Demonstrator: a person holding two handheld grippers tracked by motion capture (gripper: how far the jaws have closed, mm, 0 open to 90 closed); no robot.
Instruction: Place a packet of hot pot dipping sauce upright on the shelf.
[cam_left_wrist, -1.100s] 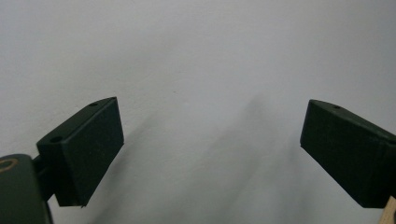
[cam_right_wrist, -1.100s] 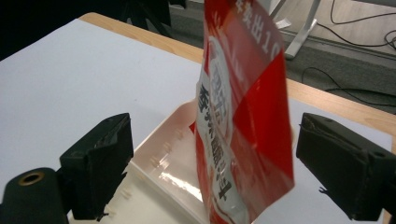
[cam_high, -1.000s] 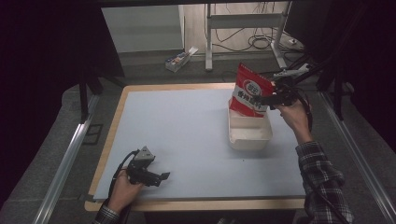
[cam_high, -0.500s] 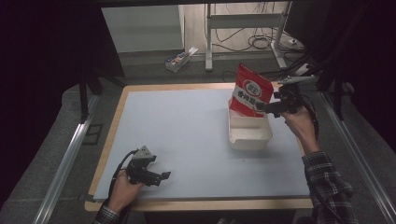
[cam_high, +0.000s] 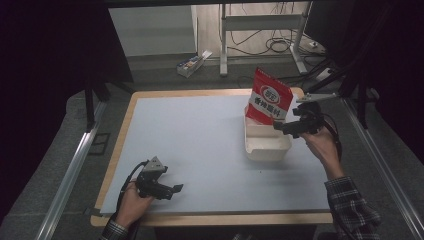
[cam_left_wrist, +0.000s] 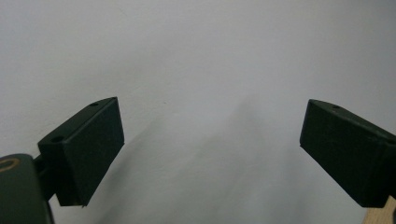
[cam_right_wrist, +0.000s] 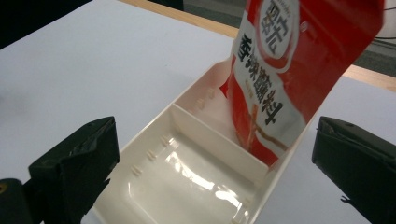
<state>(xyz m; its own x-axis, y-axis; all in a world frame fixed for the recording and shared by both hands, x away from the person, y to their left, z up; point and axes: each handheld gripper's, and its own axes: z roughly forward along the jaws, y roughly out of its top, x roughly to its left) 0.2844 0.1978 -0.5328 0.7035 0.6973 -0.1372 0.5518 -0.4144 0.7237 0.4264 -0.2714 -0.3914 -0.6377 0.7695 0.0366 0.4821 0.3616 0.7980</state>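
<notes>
While resting low at 7 o'clock — left gripper (cam_high: 176, 188): held by the person's left hand (cam_high: 131, 202) on the desk (cam_high: 200, 135), its jaws spread wide with nothing between them; in the left gripper view the pale desk surface lies under the gap.
Right hand (cam_high: 322, 147): comes in at 4 o'clock, with a plaid sleeve (cam_high: 352, 210) behind it.
Right gripper (cam_high: 279, 128): at 3 o'clock, jaws wide apart and holding nothing, just beside the tray's right edge.
Tray (cam_high: 267, 147): white, divided into two compartments; the near compartment is bare.
Red pouch (cam_high: 269, 97): stands tilted in the far compartment, leaning against the tray wall, free of both jaws.
Floor beyond the desk, 12 o'clock: small box (cam_high: 192, 62), cables (cam_high: 280, 46).
</notes>
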